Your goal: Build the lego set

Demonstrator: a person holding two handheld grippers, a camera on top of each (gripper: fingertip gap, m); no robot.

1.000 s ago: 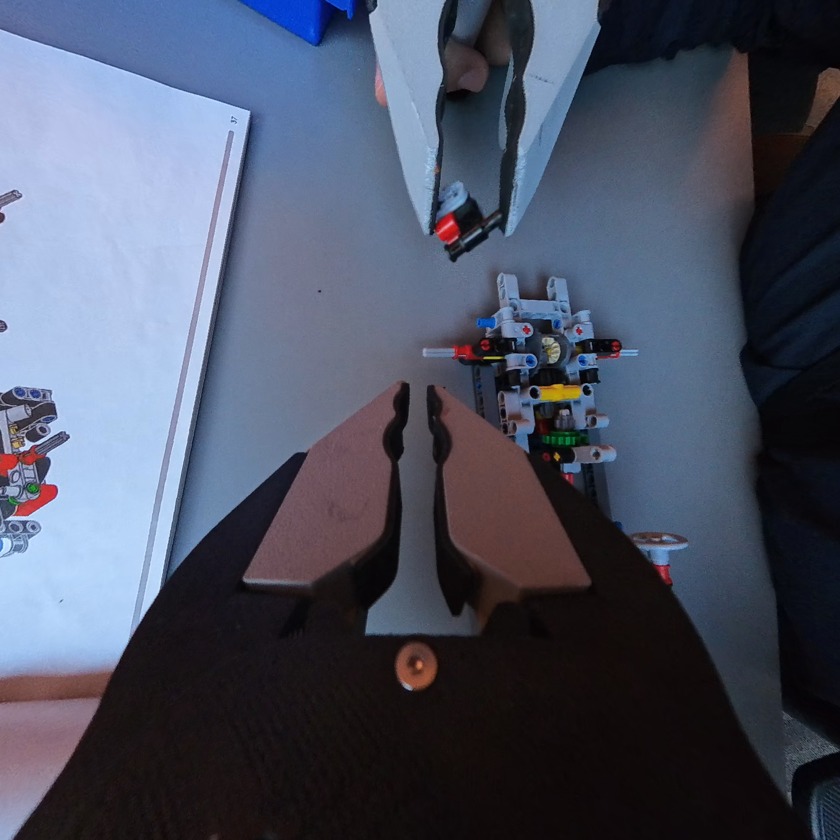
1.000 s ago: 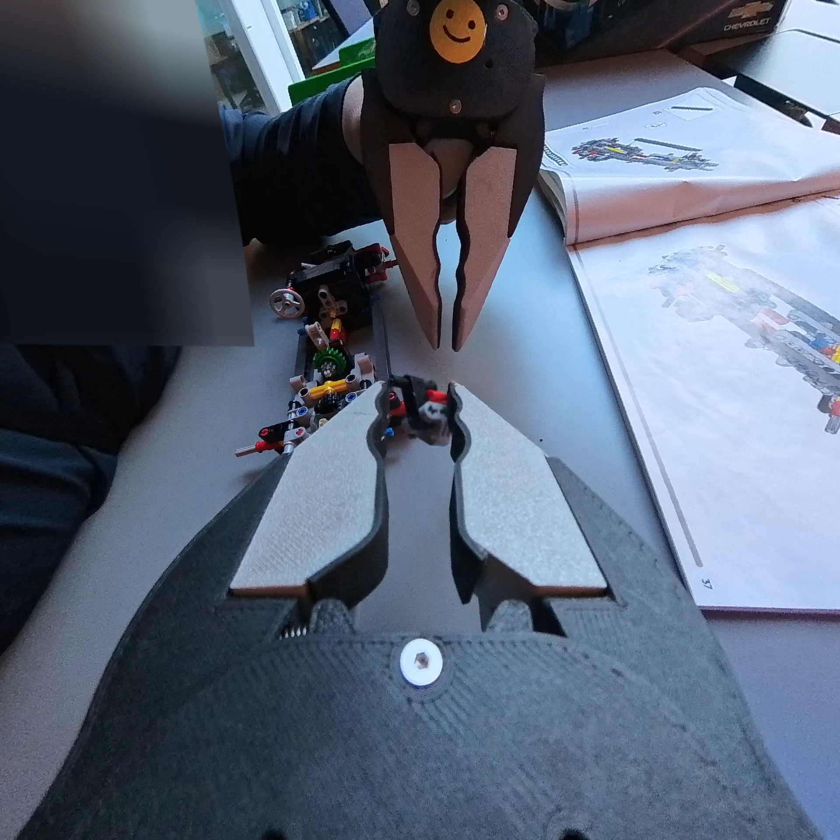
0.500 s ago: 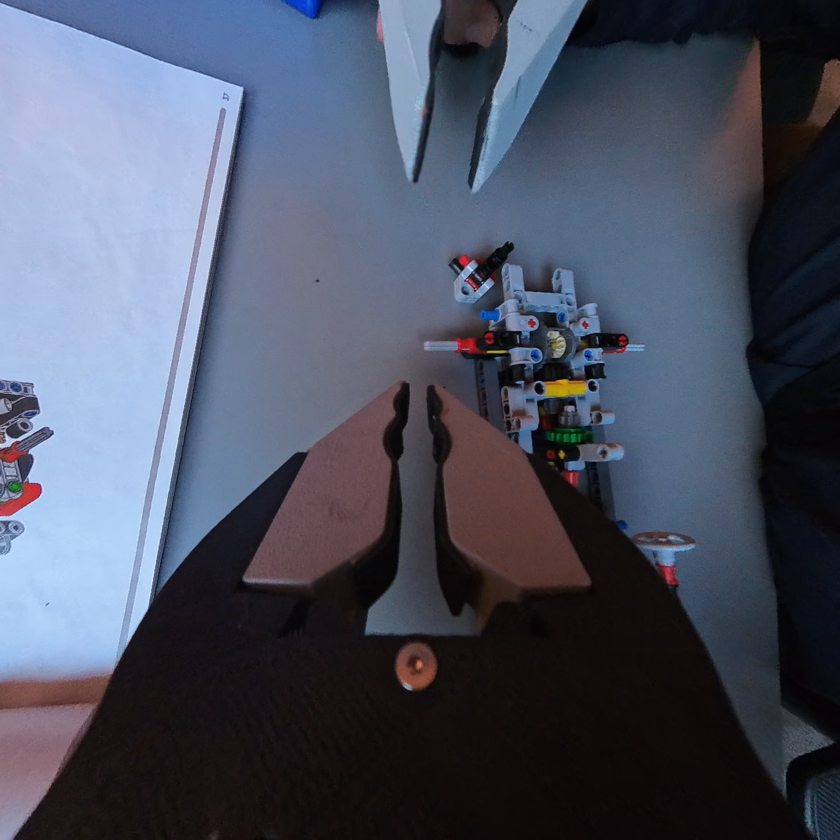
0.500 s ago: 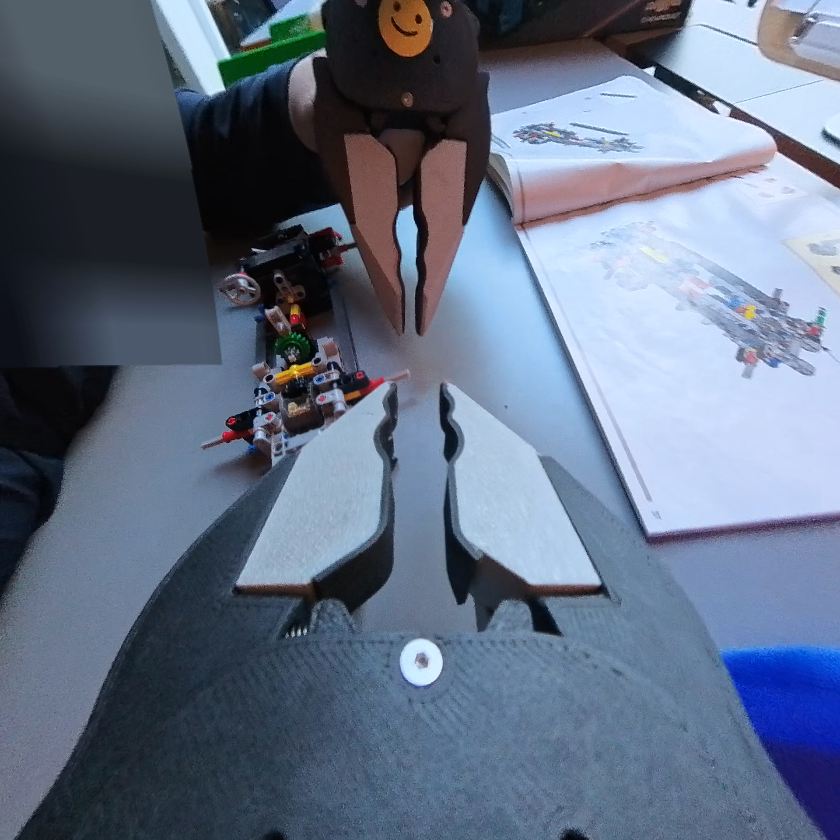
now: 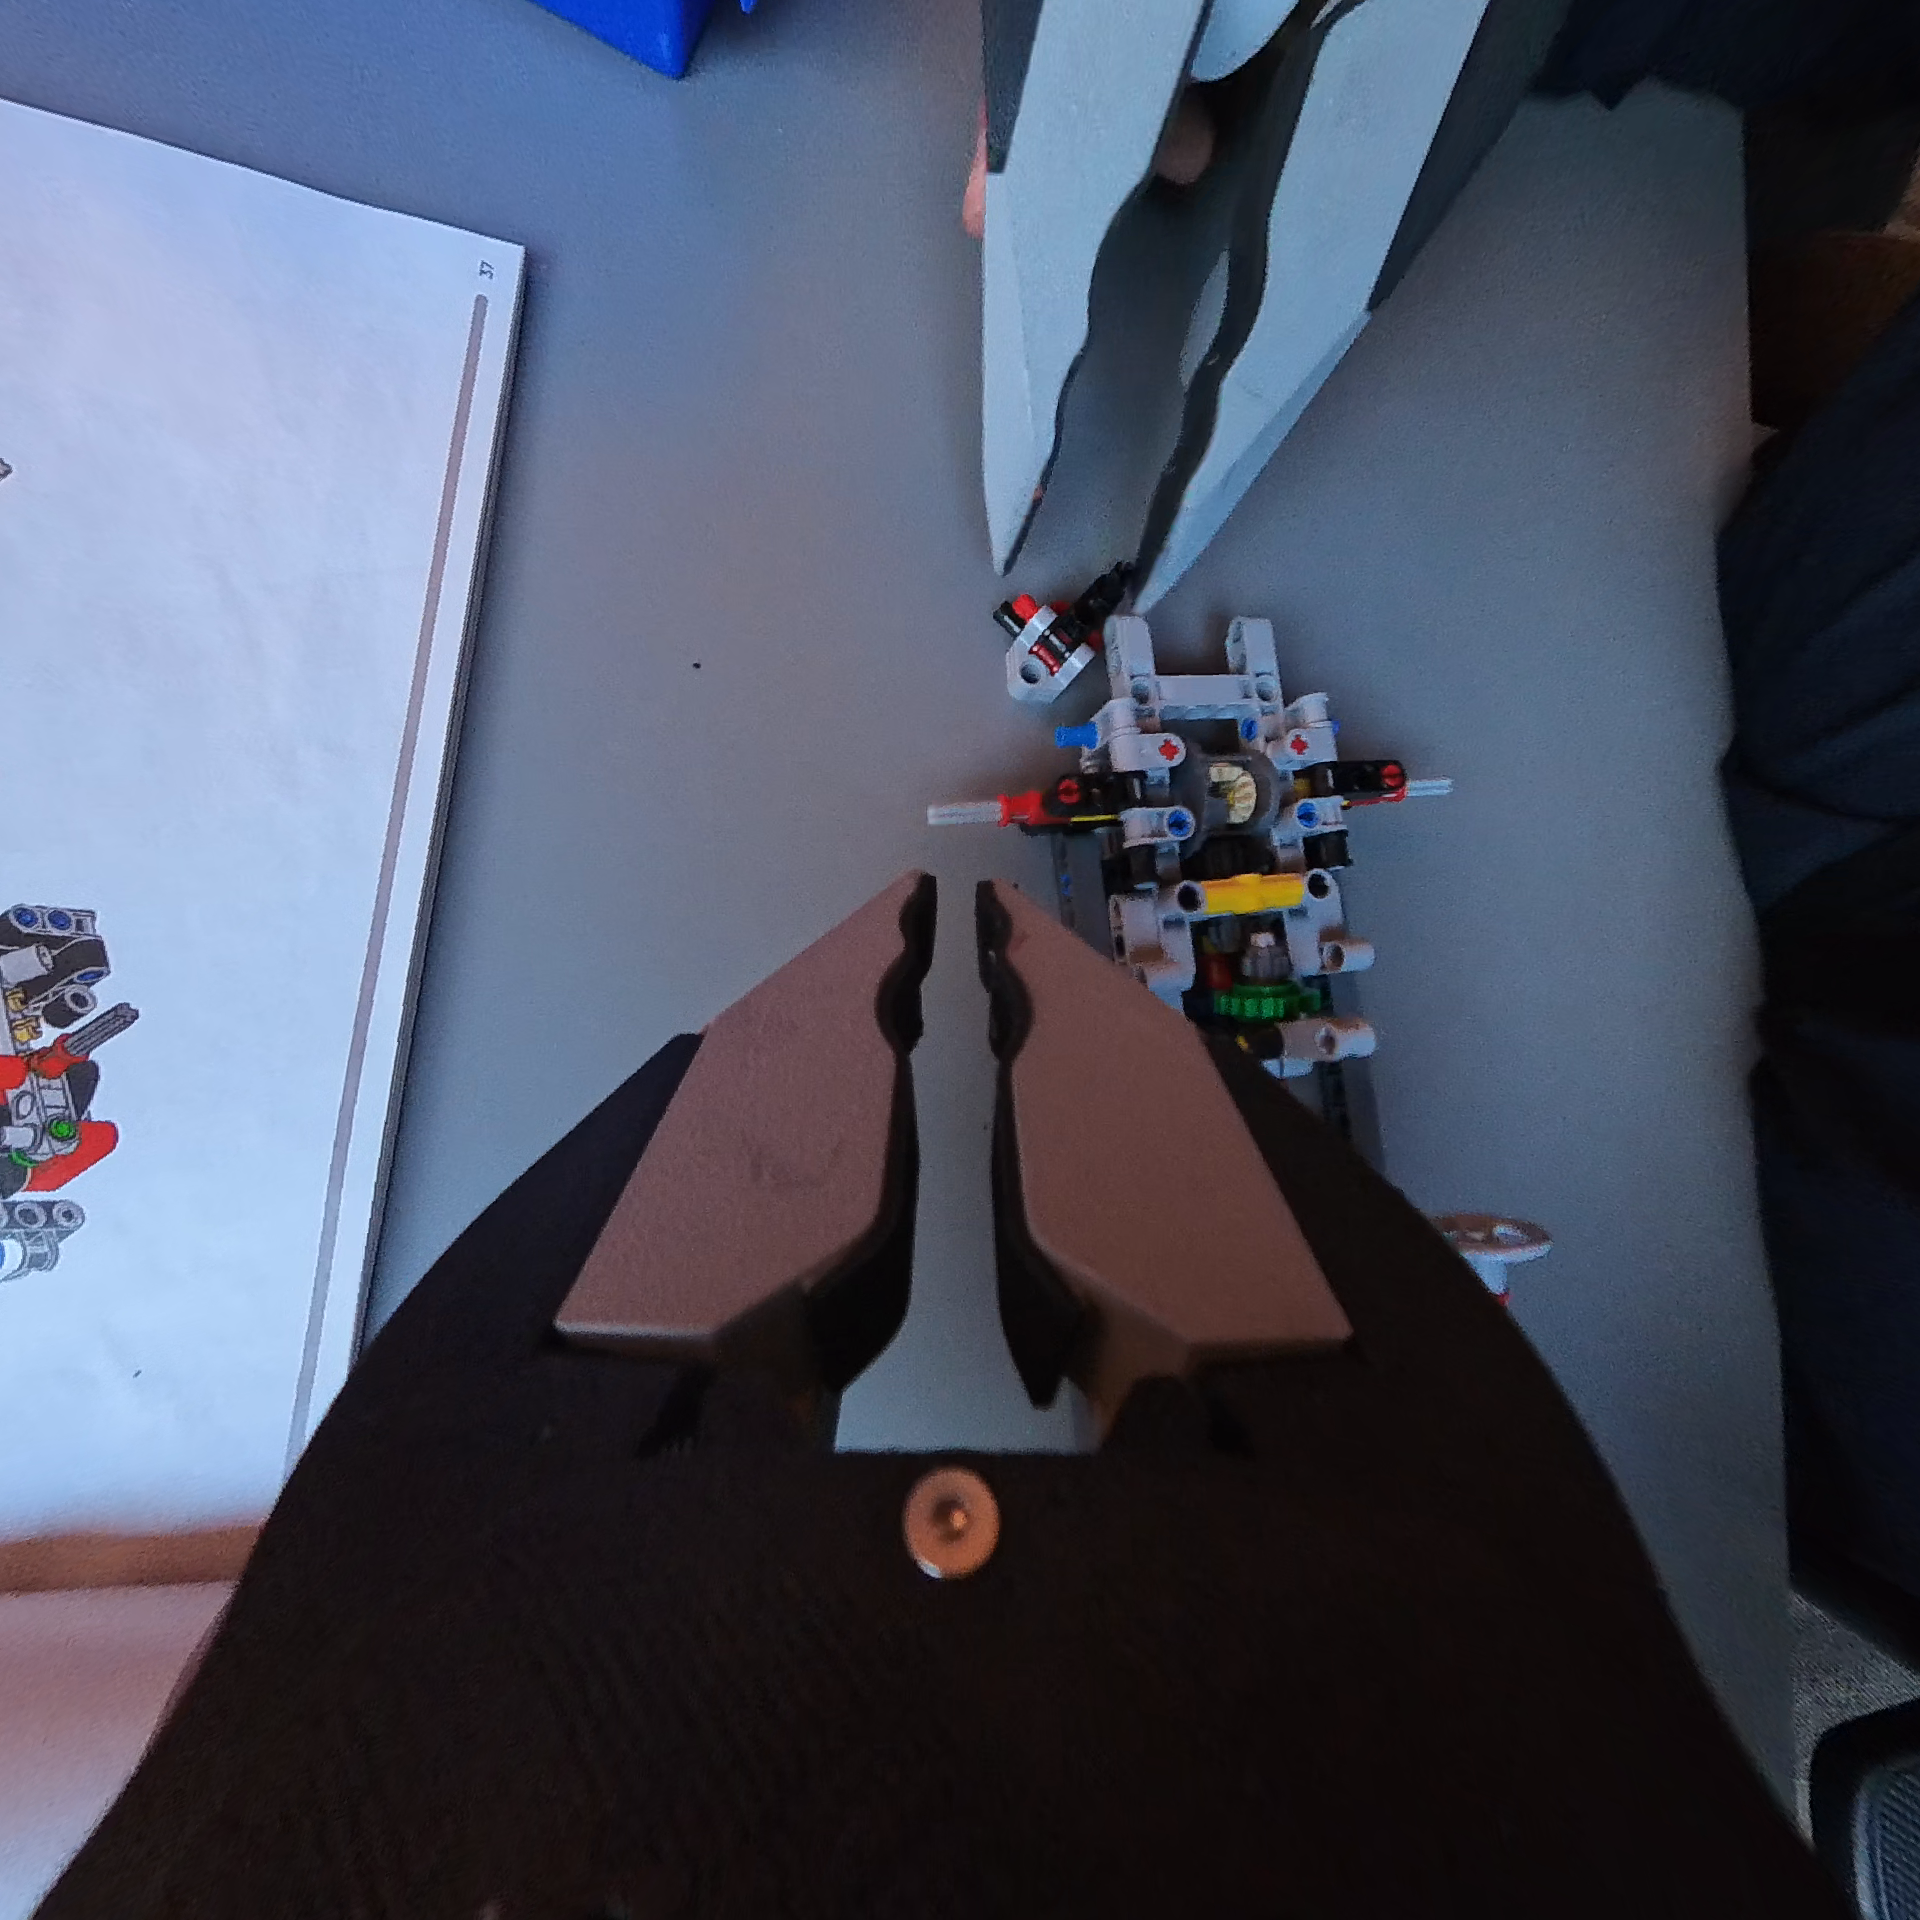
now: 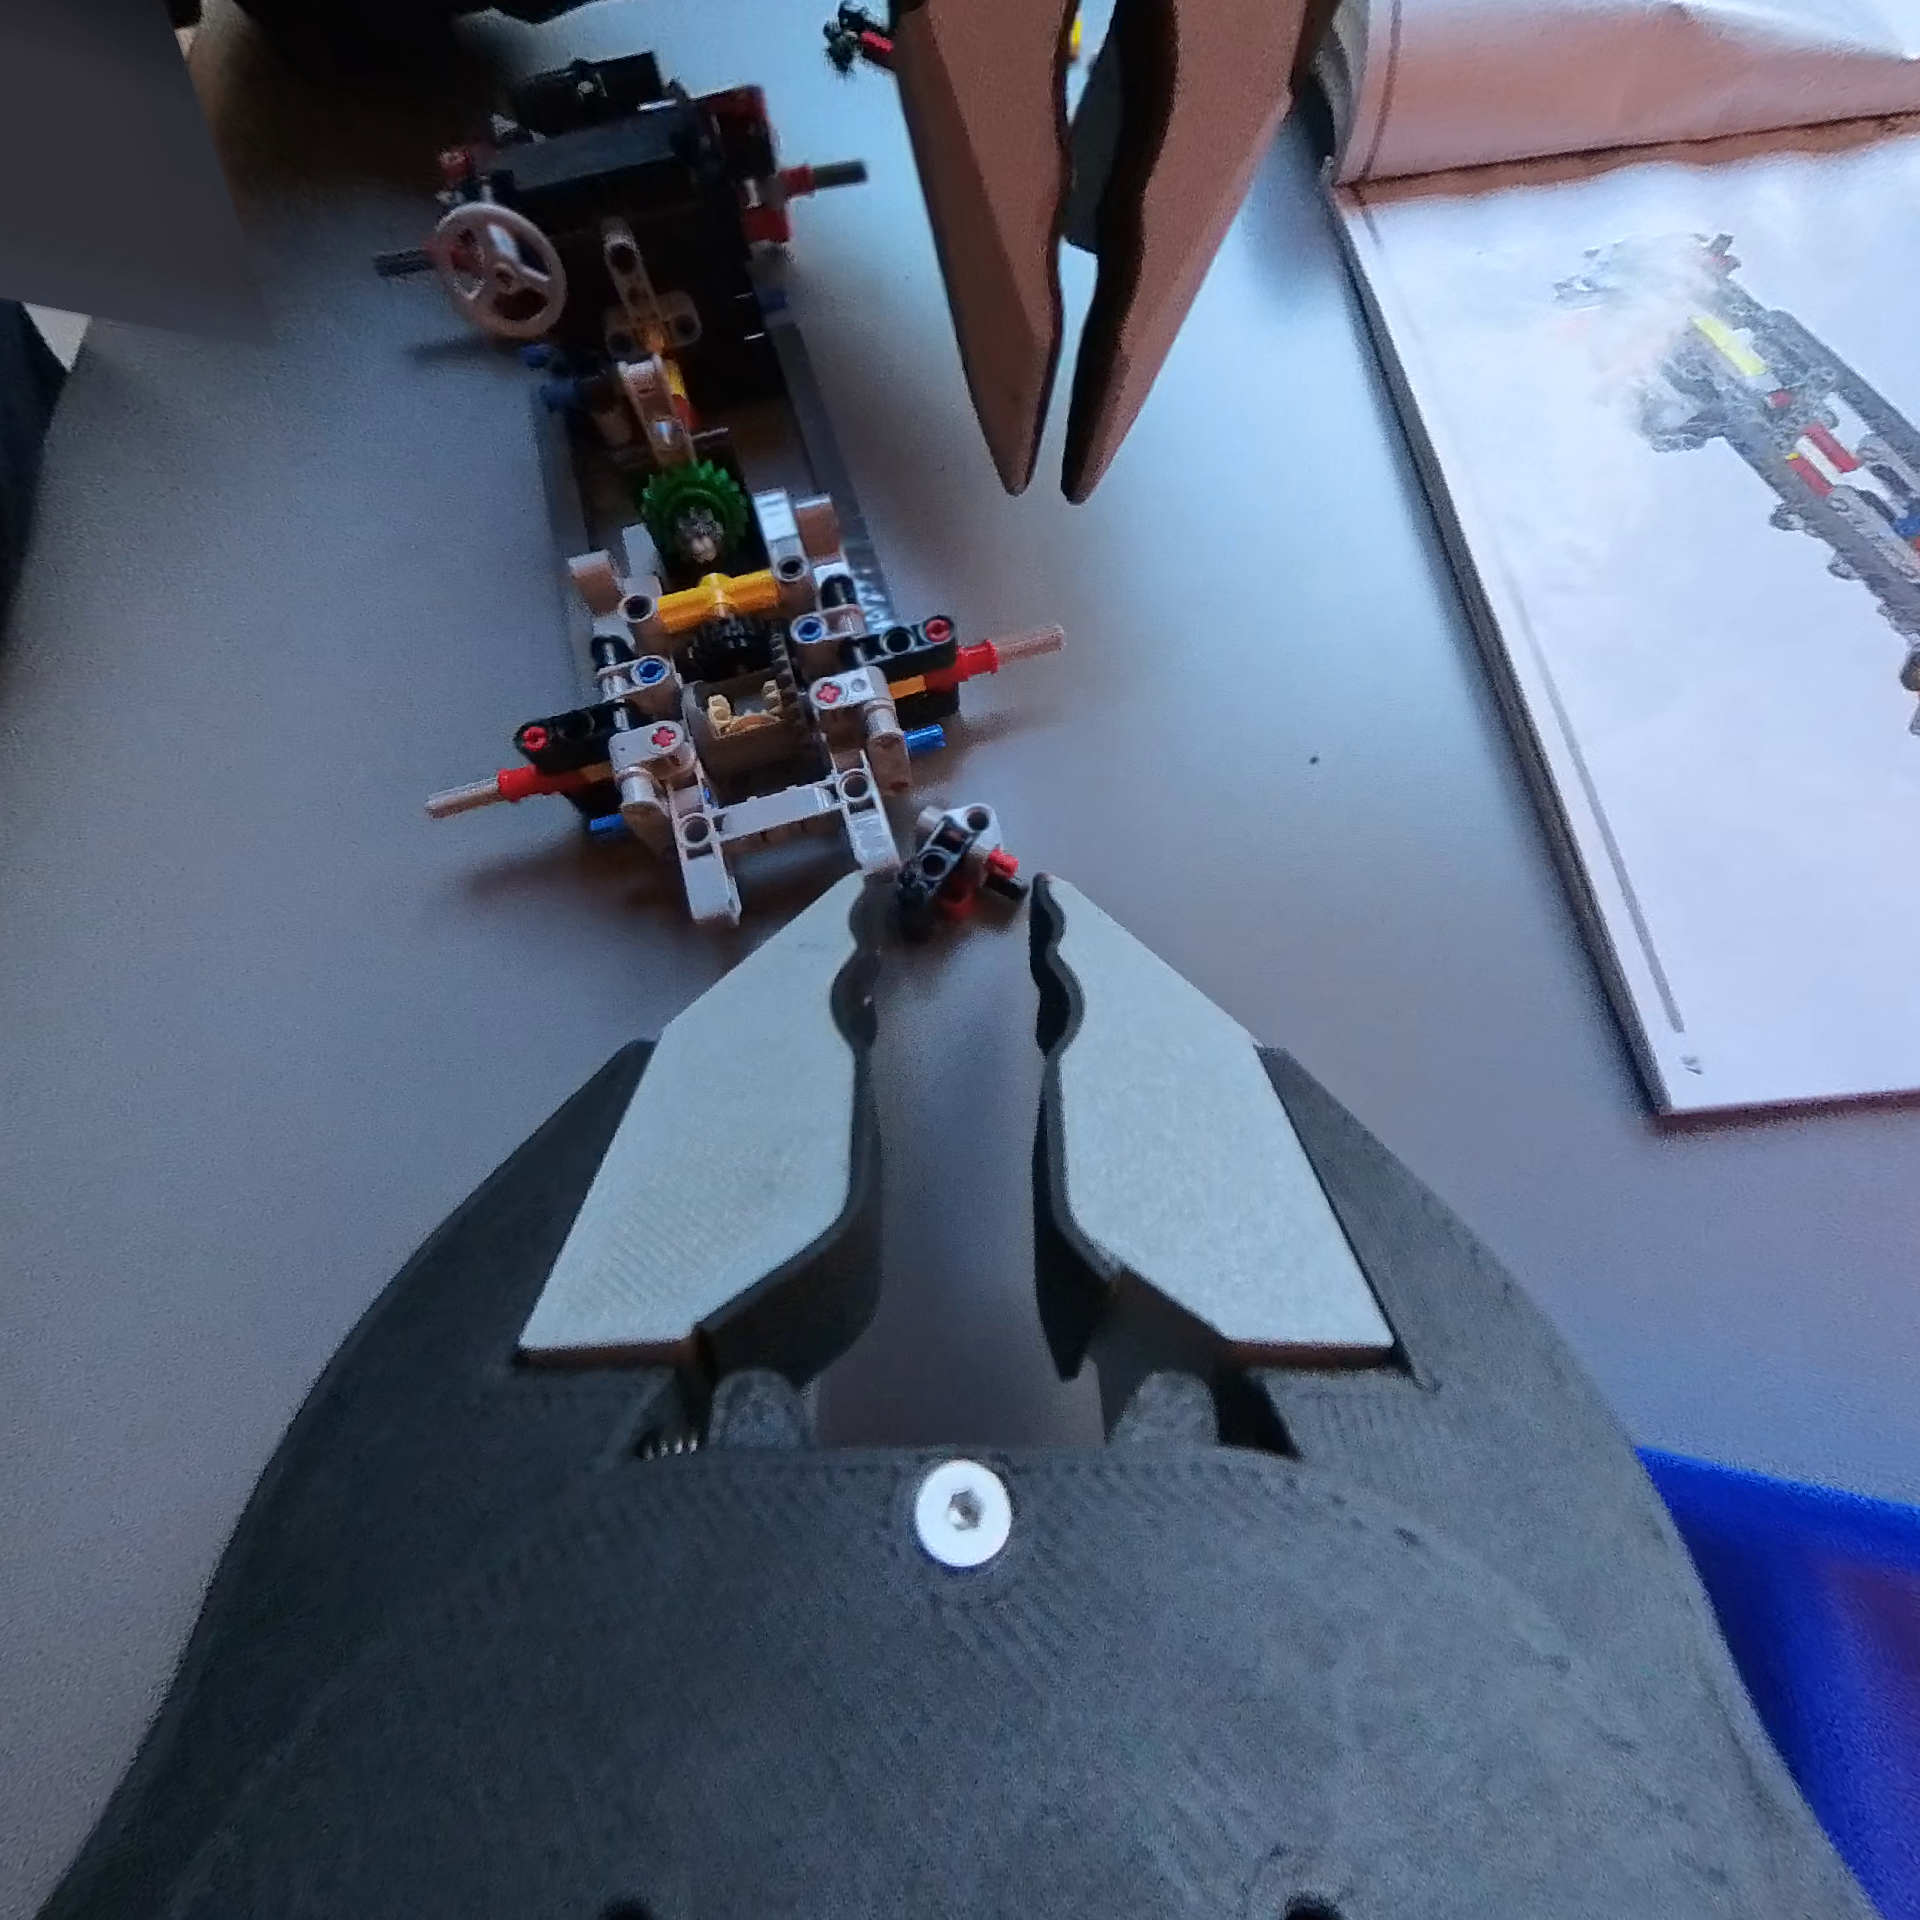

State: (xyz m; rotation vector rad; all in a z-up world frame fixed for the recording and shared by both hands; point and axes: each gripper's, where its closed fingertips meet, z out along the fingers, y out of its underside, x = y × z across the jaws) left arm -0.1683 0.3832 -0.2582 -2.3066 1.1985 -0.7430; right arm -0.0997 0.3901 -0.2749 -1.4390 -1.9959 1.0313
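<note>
A small grey, black and red brick piece [image 5: 1044, 644] lies on the grey table beside the front corner of a brick-built chassis model [image 5: 1205, 821]. My right gripper [image 6: 945, 894] is open, low over the table, its grey fingertips on either side of the near end of the small piece [image 6: 951, 857] without pressing on it. It also shows in the left wrist view [image 5: 1070, 587], tips just short of the piece. My left gripper [image 5: 954, 894] is shut but for a thin slit, with nothing between its brown pads, and hovers left of the chassis [image 6: 727, 707].
An open instruction booklet [image 5: 208, 727] lies left of the chassis; it also shows in the right wrist view [image 6: 1662, 623]. A blue bin [image 5: 644, 26] is at the table's far side. A grey wheel piece [image 5: 1491, 1242] sits at the model's rear. A dark sleeve [image 5: 1829, 727] borders the right. My right fingertips sit around 8 cm from my left ones.
A second ago my right gripper held the small piece. It let it go onto the table by the chassis, drew back, then came down to it again with jaws wider. My left gripper stayed put.
</note>
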